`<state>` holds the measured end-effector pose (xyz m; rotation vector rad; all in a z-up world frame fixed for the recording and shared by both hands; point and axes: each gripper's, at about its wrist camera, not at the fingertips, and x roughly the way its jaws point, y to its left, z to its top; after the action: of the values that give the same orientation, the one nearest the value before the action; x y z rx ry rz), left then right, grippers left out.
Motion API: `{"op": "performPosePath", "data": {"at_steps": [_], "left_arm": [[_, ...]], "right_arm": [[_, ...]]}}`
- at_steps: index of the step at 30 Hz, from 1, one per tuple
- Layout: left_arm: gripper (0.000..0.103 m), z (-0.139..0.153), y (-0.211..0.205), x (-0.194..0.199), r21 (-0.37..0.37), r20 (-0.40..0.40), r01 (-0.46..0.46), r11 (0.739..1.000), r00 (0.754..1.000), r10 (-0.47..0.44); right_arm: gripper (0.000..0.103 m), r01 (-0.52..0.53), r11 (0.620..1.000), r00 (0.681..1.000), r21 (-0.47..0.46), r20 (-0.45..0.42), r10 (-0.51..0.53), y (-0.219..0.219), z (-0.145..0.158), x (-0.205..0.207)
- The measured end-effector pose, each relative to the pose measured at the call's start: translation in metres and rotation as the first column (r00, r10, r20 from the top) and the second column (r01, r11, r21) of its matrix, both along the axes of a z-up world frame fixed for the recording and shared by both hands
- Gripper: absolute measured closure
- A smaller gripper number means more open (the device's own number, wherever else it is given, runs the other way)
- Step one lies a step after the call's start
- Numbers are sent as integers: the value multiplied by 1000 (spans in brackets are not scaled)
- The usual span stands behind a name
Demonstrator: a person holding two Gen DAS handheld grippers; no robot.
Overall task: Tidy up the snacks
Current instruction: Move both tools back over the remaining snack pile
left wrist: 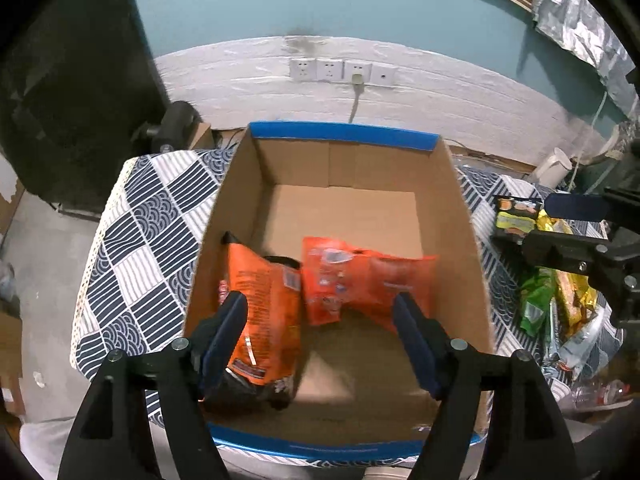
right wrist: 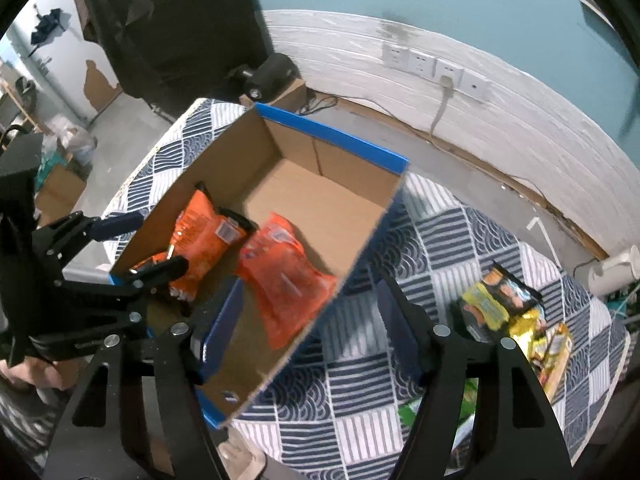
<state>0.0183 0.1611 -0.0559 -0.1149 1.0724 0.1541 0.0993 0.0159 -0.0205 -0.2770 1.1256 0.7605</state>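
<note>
An open cardboard box (left wrist: 340,134) with blue rims stands on the checked tablecloth (left wrist: 152,232). Two snack bags lie inside it: an orange-and-black bag (left wrist: 272,280) against the left wall and a plain orange bag (left wrist: 360,280) beside it. My left gripper (left wrist: 320,316) hovers open over both bags, its left finger (left wrist: 228,320) in front of the orange-and-black bag. In the right wrist view my right gripper (right wrist: 310,316) is open above the box's (right wrist: 332,136) right wall and the orange bag (right wrist: 284,276), gripping nothing. The left gripper (right wrist: 144,244) shows at the box's near left.
A heap of loose snacks lies on the cloth to the right of the box: a black-and-yellow bag (right wrist: 496,300), a yellow pack (right wrist: 540,340) and a green one (left wrist: 536,304). A white jug-like object (right wrist: 612,268) stands past the table's far right. Wall sockets (left wrist: 340,72) are behind.
</note>
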Motion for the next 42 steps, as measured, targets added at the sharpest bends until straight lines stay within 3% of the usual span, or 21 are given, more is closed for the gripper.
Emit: {"op": "performPosePath", "data": {"at_steps": [12,24,34,42], "left_arm": [[27,8,-57,7,5,-3,117,993,993,-117],[27,5,-118,9,6,-20,235,972,972,-235],[27,-7,-171,11,0,-39,329,944,944,-329],[27,-32,-214,3,-11,-87,407,913,910,-406]], "right_arm": [[30,148,989,989,-5,-11,-148,-81,4,7],[30,293,956,956,-11,-20,-293,-170,6,-5],[30,411,912,911,-9,-45,-411,-240,-13,-34],[29,516,856,848,-43,-114,-517,-286,-56,-58]]}}
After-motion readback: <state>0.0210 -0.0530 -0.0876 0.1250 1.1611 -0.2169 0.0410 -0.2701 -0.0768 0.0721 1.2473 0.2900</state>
